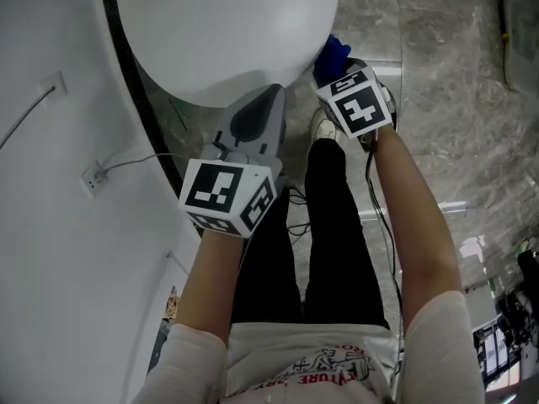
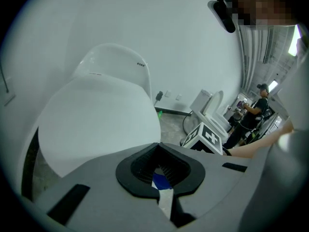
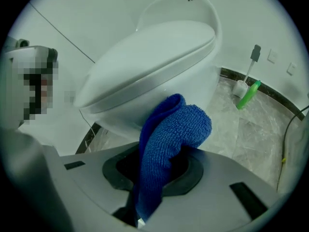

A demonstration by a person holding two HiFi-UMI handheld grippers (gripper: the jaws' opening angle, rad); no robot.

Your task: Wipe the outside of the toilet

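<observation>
The white toilet [image 1: 227,23] fills the top of the head view with its lid down; it also shows in the left gripper view [image 2: 96,120] and the right gripper view [image 3: 149,57]. My right gripper [image 1: 333,70] [image 3: 154,178] is shut on a folded blue cloth [image 1: 333,55] [image 3: 169,139]. The cloth is held close to the bowl's right side below the lid's rim; whether it touches is unclear. My left gripper [image 1: 253,124] [image 2: 161,175] is shut with nothing in it and hangs just in front of the bowl's front edge.
A white wall [image 1: 50,183] with a socket and thin wire [image 1: 93,177] runs along the left. A toilet brush holder [image 3: 241,86] and a green bottle [image 3: 248,95] stand on the marble floor [image 1: 455,74] behind the toilet. A cable [image 3: 289,139] lies at right. My legs [image 1: 328,225] stand below.
</observation>
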